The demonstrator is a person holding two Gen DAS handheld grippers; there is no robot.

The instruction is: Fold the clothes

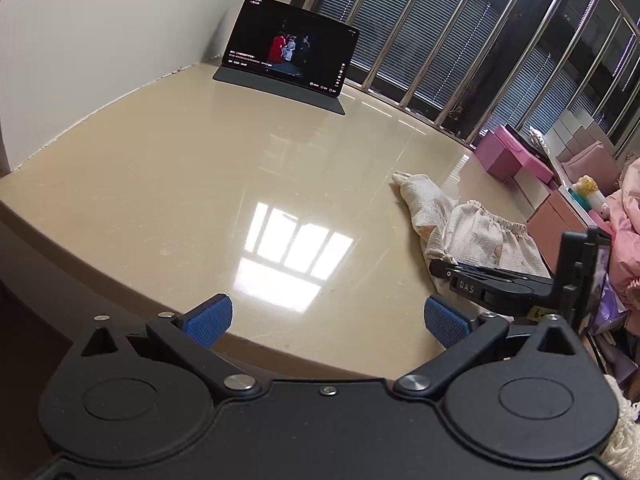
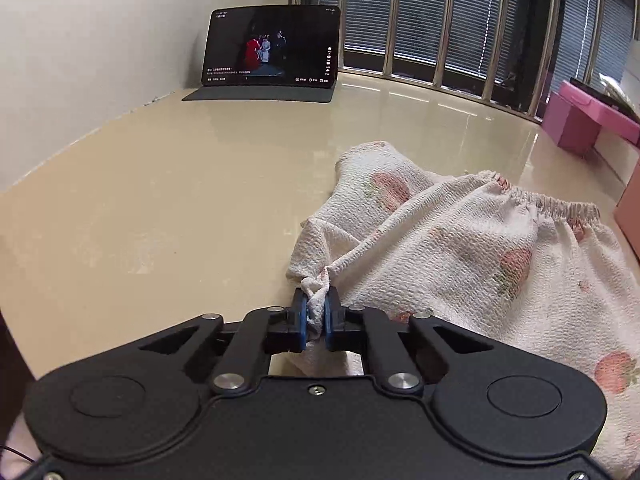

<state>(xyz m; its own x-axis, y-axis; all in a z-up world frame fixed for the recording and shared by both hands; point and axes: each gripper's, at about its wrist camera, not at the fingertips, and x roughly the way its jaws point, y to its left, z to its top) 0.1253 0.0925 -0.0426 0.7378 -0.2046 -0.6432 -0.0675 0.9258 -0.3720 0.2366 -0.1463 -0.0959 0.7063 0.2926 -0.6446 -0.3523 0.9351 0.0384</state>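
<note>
A white crinkled garment with a strawberry print and an elastic waistband lies bunched on the right side of the beige table. My right gripper is shut on a pinched fold of its cloth near the table's front edge. In the left wrist view the same garment lies at the right, with the right gripper reaching into it from the right. My left gripper is open and empty, its blue pads wide apart above the table's front edge, left of the garment.
A tablet playing a video stands on its dark cover at the back of the table near the wall; it also shows in the right wrist view. Window bars run behind. Pink boxes and pink clothing sit off the right edge.
</note>
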